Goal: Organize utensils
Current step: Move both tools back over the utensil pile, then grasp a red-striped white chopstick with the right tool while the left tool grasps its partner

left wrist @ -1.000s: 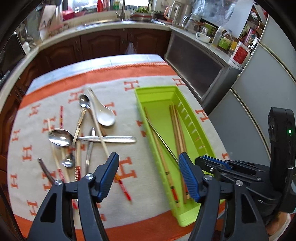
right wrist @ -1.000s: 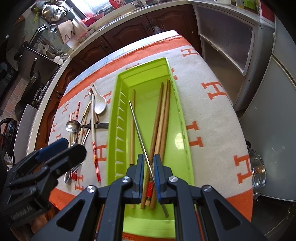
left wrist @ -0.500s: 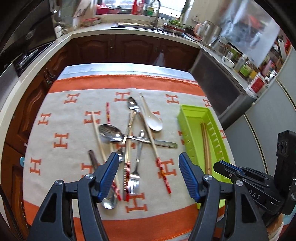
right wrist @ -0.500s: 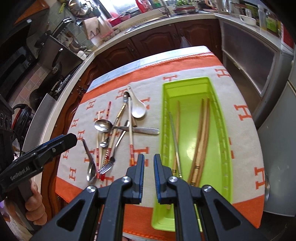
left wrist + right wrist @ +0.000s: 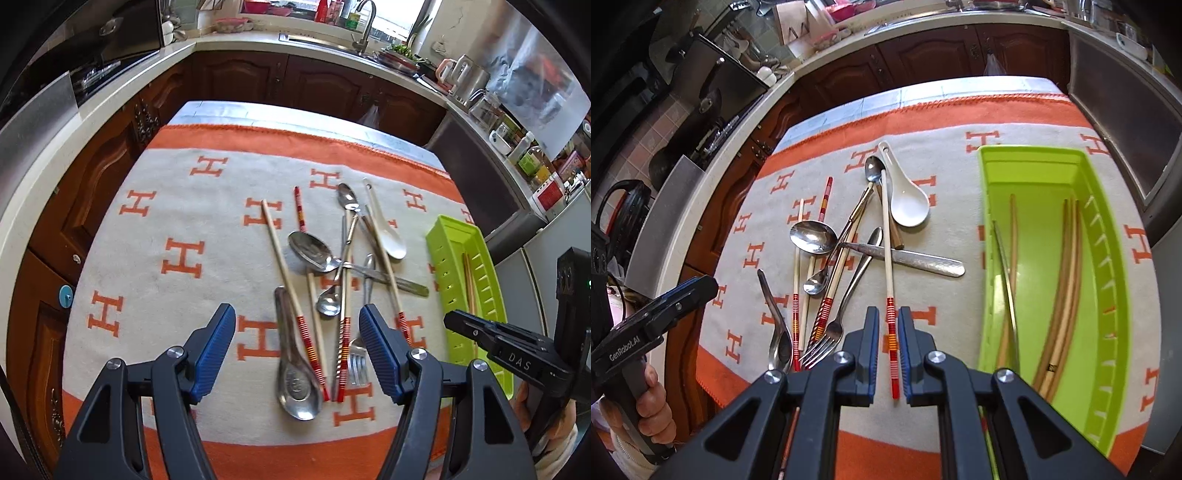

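A kitchen with dark wood cabinets and a pale counter ringed a table under a grey cloth (image 5: 177,206) with orange borders and orange H marks.

The left tongs (image 5: 297,350) stood wide apart above the near end of the utensil pile, and they had just been opening a little further with nothing gripped; a steel ladle-spoon (image 5: 295,380), red-banded chopstick ends and a fork (image 5: 356,363) lay on the cloth below the gap. The right tongs (image 5: 888,349) were nearly together, empty, their narrow gap lined over the red-striped end of one chopstick (image 5: 888,266) that lay on the cloth.

Their bodies read "GenRobot.AI" on the left and "DAS" on the right.

Beyond, the pile crossed itself: a big spoon (image 5: 812,236), a small spoon (image 5: 816,284), a white ceramic spoon (image 5: 908,206), a knife (image 5: 916,260) and more chopsticks. The striped chopstick lay over the knife. To the right of the pile sat a green tray (image 5: 1108,302) that held several wooden chopsticks and a metal one. A hand (image 5: 653,413) held the left handle.
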Demonstrator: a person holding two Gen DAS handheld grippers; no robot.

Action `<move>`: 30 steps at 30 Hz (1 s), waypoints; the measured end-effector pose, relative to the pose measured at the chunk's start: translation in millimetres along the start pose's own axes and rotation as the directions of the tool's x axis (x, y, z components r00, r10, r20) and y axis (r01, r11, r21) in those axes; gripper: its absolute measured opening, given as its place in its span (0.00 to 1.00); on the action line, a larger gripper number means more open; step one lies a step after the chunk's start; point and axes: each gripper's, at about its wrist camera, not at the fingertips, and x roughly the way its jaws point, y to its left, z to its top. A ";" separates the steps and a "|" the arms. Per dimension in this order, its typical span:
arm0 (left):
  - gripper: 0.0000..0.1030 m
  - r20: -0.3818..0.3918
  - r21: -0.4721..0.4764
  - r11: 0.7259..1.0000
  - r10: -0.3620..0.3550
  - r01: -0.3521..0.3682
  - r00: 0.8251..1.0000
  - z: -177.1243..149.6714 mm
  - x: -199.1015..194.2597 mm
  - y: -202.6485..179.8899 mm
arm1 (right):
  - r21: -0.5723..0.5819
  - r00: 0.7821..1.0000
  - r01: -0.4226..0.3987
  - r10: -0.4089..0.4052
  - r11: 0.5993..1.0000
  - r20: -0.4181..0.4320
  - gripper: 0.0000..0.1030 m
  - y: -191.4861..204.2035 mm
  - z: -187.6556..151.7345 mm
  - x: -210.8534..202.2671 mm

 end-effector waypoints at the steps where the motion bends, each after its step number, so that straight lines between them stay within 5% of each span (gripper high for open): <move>1: 0.66 -0.006 0.002 1.000 -0.010 0.010 1.000 -1.0 4.7 3.8 | -0.003 1.000 0.002 -0.002 1.000 -0.009 0.10 1.5 1.6 6.3; 7: 0.66 -0.032 0.007 0.997 -0.078 0.079 0.996 -8.4 34.9 22.1 | -0.005 0.997 0.037 -0.037 0.999 -0.063 0.21 7.0 9.6 41.4; 16: 0.63 -0.051 -0.023 0.984 -0.178 0.177 0.983 -13.6 73.5 42.5 | -0.012 0.991 0.101 -0.102 0.995 -0.084 0.21 9.8 16.6 72.8; 20: 0.46 -0.052 0.011 0.971 -0.238 0.239 0.970 -15.7 82.8 40.5 | -0.051 0.988 0.139 -0.142 0.989 -0.065 0.21 15.6 19.5 76.4; 27: 0.41 -0.026 0.076 0.941 -0.330 0.331 0.944 -20.8 91.7 34.1 | -0.171 0.972 0.231 -0.236 0.958 -0.007 0.20 34.8 10.7 81.7; 30: 0.30 -0.025 0.074 0.919 -0.386 0.387 0.922 -21.8 97.0 35.7 | -0.181 0.970 0.241 -0.245 0.954 0.004 0.13 34.7 8.0 81.2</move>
